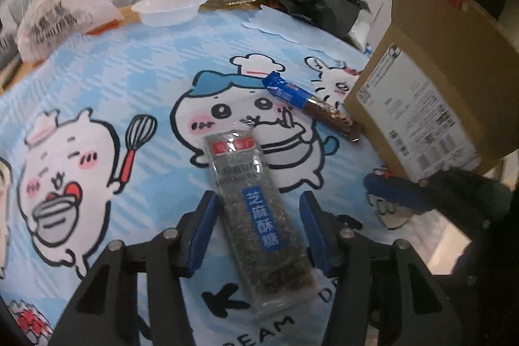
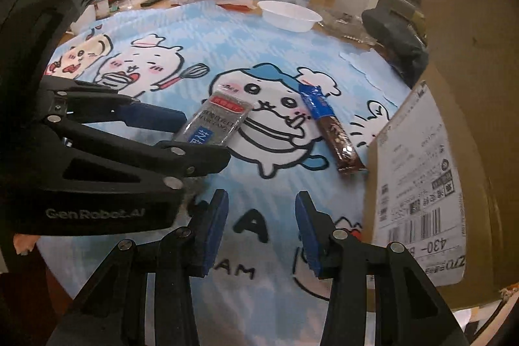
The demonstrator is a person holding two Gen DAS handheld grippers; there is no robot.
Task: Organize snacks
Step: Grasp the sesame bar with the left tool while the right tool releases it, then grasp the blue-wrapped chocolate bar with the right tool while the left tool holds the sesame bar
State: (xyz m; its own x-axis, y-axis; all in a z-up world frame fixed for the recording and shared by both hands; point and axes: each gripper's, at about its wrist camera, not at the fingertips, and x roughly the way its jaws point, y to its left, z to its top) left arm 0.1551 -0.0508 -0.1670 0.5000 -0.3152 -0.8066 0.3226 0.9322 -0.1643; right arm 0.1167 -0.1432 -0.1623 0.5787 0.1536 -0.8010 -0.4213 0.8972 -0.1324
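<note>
Your left gripper [image 1: 258,216] is spread wide around the sesame candy pack [image 1: 256,213], pads on either side but not touching it; the pack lies flat on the cartoon tablecloth [image 1: 129,80]. Your right gripper [image 2: 259,226] hangs spread and empty over the cloth. The blue-brown snack bar [image 1: 313,106] lies with its end against the cardboard box [image 1: 438,86].

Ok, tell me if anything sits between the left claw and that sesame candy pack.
Nothing visible does. The left claw is open with its blue pads either side of the sesame candy pack, which lies flat on the cartoon tablecloth. The chocolate bar lies further off, by the cardboard box.
</note>
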